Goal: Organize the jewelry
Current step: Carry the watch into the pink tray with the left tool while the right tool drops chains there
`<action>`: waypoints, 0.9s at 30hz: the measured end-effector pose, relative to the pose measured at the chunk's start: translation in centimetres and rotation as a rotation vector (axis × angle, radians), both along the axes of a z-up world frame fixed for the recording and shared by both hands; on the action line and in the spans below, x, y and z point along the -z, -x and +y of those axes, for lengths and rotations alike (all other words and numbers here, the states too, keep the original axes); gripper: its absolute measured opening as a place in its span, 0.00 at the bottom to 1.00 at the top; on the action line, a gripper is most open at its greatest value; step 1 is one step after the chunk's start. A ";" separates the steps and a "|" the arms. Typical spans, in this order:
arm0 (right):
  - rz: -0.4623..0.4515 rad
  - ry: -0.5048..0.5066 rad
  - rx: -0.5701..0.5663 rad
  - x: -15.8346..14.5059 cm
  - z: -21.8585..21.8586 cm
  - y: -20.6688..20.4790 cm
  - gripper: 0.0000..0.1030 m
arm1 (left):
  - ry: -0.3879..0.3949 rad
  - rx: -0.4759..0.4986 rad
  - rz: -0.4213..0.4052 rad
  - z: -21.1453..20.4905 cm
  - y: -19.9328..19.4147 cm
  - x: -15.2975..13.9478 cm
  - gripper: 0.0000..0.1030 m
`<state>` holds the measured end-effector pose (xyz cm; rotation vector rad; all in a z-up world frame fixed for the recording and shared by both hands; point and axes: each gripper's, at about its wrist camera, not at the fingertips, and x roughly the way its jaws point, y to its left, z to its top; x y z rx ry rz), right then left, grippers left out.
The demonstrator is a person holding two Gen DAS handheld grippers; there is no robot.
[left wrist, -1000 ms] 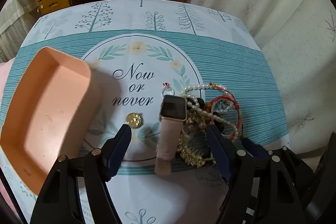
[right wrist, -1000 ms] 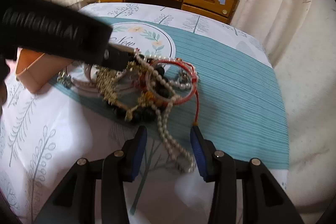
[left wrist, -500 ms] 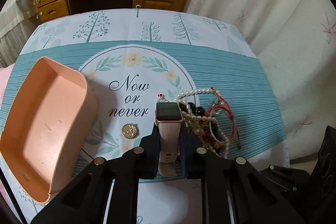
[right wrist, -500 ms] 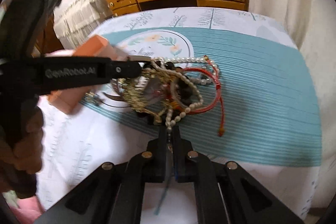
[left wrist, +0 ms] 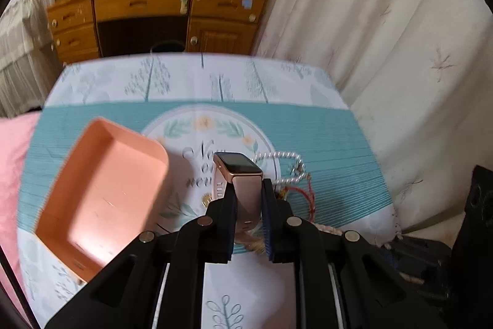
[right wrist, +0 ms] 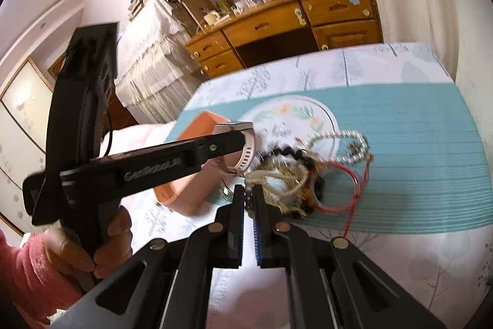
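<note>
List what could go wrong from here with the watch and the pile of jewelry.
1. The left gripper clamps only the strap of the pink watch; it could slip out before reaching the peach tray.
2. The right gripper seems shut on something in the tangled jewelry pile; lifting may drag the pearl strand and red cord bracelet along.

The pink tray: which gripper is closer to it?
Left. The left gripper holds the watch just beside the tray. The right gripper sits farther off, at the jewelry pile.

Hand-held gripper (left wrist: 249,207) clamps pink watch (left wrist: 238,174) beside tray (left wrist: 101,193).
</note>
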<state>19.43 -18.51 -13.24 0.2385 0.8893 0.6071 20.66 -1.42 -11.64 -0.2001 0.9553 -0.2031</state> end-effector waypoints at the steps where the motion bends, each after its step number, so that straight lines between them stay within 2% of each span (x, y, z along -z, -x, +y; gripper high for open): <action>1: -0.011 -0.003 0.007 -0.6 0.2 -0.1 0.05 | 0.004 0.004 -0.018 0.3 0.2 -0.7 0.12; 6: -0.067 -0.021 0.027 -3.2 0.9 -0.1 0.05 | 0.024 0.025 -0.070 2.0 0.8 -3.7 0.12; 15: -0.194 -0.014 0.009 -7.5 4.8 -0.7 0.05 | 0.019 0.005 -0.112 6.9 1.8 -6.1 0.12; 20: -0.253 -0.033 -0.010 -8.6 8.0 -1.8 0.05 | 0.009 -0.023 -0.110 10.2 2.2 -5.5 0.12; 27: -0.262 -0.060 -0.046 -8.5 12.8 -2.5 0.05 | 0.009 -0.035 -0.070 14.2 2.8 -3.8 0.12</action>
